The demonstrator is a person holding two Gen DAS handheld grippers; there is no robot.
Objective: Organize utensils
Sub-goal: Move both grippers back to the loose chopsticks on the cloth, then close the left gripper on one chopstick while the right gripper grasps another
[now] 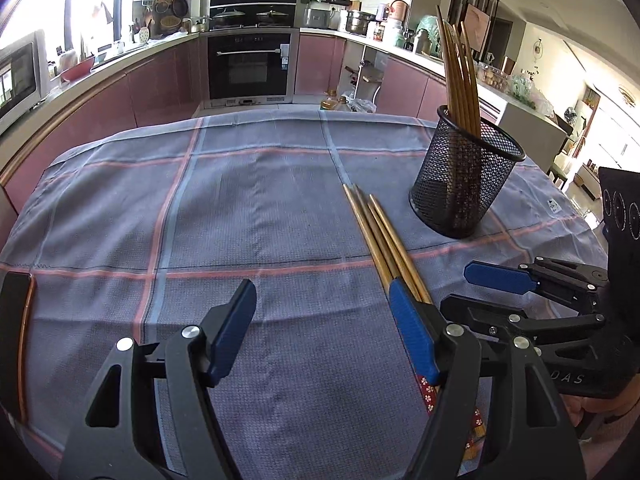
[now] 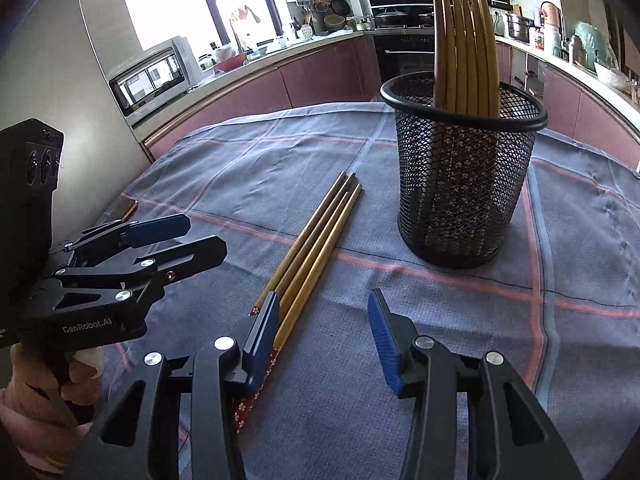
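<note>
Both grippers, left gripper (image 1: pixel 324 332) and right gripper (image 2: pixel 324 336), hovering jaws spread, gripping nothing, flanking loose chopsticks (image 2: pixel 316 236) lying near mesh cup (image 2: pixel 464 184).

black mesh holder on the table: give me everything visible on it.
The black mesh holder is a round wire-mesh cup with a solid rolled rim, metal by the look. It stands upright on the checked tablecloth, beyond and to the right of the loose chopsticks lying flat, not touching them. Several brown chopsticks stand in it, patterned ends down and visible through the mesh. Neither gripper touches it.
</note>
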